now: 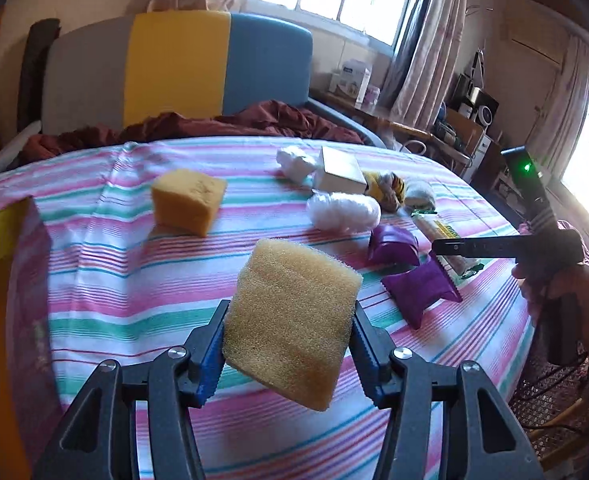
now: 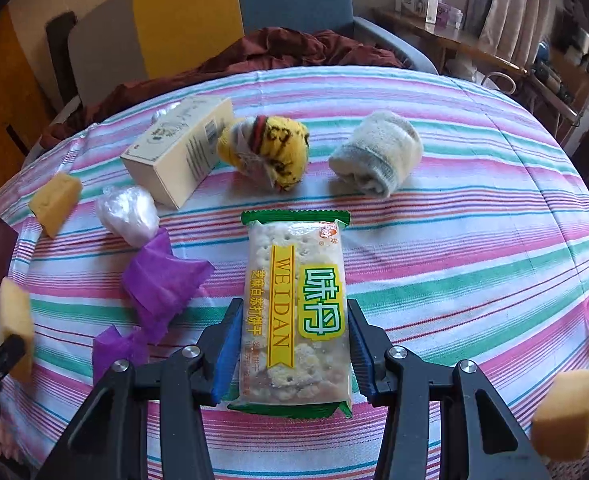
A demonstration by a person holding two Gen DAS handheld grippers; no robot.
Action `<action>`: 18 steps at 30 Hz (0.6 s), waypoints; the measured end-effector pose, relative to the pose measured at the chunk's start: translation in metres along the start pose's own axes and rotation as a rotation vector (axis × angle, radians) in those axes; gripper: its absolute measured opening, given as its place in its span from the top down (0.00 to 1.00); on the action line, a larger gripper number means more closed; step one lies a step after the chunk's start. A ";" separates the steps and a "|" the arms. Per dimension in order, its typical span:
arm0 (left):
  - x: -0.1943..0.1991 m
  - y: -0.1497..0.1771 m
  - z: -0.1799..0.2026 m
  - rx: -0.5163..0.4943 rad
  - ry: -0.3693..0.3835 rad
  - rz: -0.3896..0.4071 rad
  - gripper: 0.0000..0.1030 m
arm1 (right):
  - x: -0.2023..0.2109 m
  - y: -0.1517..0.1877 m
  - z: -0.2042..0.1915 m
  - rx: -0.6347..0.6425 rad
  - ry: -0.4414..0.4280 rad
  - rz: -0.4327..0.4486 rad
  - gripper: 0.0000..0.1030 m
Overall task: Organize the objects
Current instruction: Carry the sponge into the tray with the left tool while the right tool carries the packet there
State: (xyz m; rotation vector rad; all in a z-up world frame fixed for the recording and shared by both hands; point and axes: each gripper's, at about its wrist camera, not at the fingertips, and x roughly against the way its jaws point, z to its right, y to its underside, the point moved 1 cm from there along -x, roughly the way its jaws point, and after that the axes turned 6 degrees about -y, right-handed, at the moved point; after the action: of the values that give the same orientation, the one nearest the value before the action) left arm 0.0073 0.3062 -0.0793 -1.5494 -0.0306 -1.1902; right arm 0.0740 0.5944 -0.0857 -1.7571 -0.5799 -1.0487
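Striped bedding [image 1: 106, 264] in pink, green and white covers the work surface, and behind it a headboard [image 1: 178, 68] in grey, yellow and blue panels is seen under a bright window.

The left gripper [image 1: 288, 344] is held low and level above the near edge of the bedding, and its jaws are closed on a tan sponge [image 1: 290, 324], which is lifted clear of the cloth. A second sponge block [image 1: 188, 206] lies on the bedding beyond it, to the left. In the left wrist view the right gripper [image 1: 442, 250] is seen reaching in from the right, held in a hand [image 1: 570, 284], with a green light lit on its body.

The right gripper is held low, pointing toward the headboard, and its jaws are closed on the near end of a cracker packet [image 2: 296, 308], which lies flat on the bedding. "WEIDAN" is read on the packet's yellow band, beside large Chinese characters on a green-and-yellow patch; the smaller print cannot be made out.

Left of the cracker packet two purple pouches [image 2: 160, 284] lie, and beyond them a clear plastic bundle [image 2: 128, 214]. Beyond the packet a cream box [image 2: 180, 150] with fine print too small to read, a yellow rolled sock [image 2: 272, 148] with dark lettering that cannot be read, and a grey rolled sock [image 2: 378, 152] are set in a row
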 end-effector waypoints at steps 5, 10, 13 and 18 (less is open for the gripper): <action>0.022 -0.002 -0.011 0.019 -0.017 0.029 0.46 | 0.006 -0.002 -0.006 0.026 -0.014 0.031 0.52; 0.042 -0.001 -0.032 0.089 -0.033 0.041 0.46 | 0.008 -0.003 -0.007 0.031 -0.012 0.047 0.52; 0.055 0.000 -0.049 0.127 -0.059 0.050 0.46 | 0.011 -0.002 -0.006 0.021 -0.020 0.060 0.52; 0.070 0.004 -0.082 0.199 -0.101 0.058 0.46 | 0.018 -0.005 -0.011 0.036 -0.046 0.103 0.52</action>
State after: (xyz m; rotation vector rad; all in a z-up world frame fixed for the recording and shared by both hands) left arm -0.0097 0.2049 -0.0456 -1.4237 -0.1651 -1.0304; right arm 0.0752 0.5851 -0.0660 -1.7644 -0.5275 -0.9235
